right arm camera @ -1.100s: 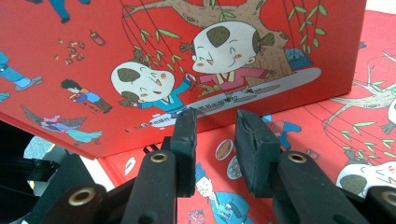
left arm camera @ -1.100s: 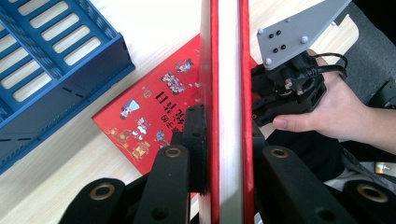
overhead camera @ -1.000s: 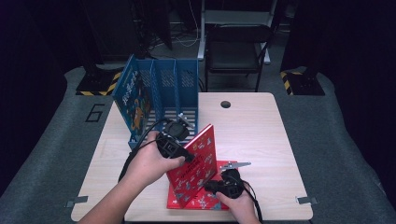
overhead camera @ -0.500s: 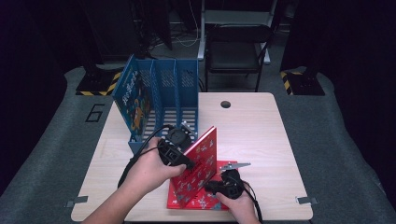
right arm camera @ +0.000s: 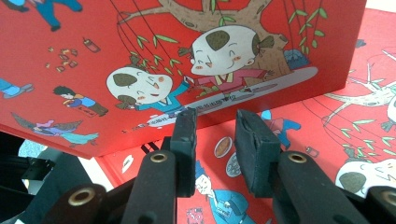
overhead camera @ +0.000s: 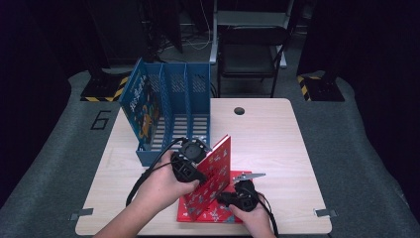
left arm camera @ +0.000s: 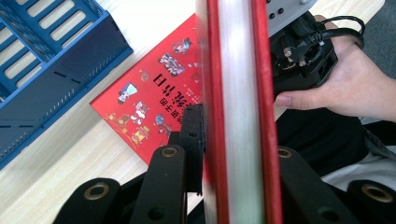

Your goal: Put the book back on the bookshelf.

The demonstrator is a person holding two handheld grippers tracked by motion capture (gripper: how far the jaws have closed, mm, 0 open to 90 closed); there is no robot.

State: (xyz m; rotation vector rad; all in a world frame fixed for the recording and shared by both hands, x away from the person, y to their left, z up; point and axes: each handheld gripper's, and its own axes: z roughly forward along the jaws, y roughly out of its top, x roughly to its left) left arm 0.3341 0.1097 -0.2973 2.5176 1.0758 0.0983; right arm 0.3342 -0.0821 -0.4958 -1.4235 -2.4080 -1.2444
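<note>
A red picture book (overhead camera: 220,161) stands tilted on its lower edge over a second red book (overhead camera: 210,214) that lies flat near the table's front. My left gripper (overhead camera: 200,168) is shut on the tilted book's upper edge. Its jaws have just been closing, with the page edge (left arm camera: 238,93) between them. My right gripper (overhead camera: 225,198) rests by the flat book's right side. Its jaws (right arm camera: 215,135) stand open at the tilted book's (right arm camera: 187,46) lower edge, and the flat book (right arm camera: 364,93) shows through the gap.
A blue slotted file holder (overhead camera: 171,111) stands at the back left of the table (overhead camera: 277,144), with a blue book (overhead camera: 143,106) in its leftmost slot. A cable hole (overhead camera: 239,110) sits near the far edge. A black chair (overhead camera: 250,49) stands behind the table.
The left gripper shifted slightly with the red book, which stands a little steeper. The right gripper has not moved.
</note>
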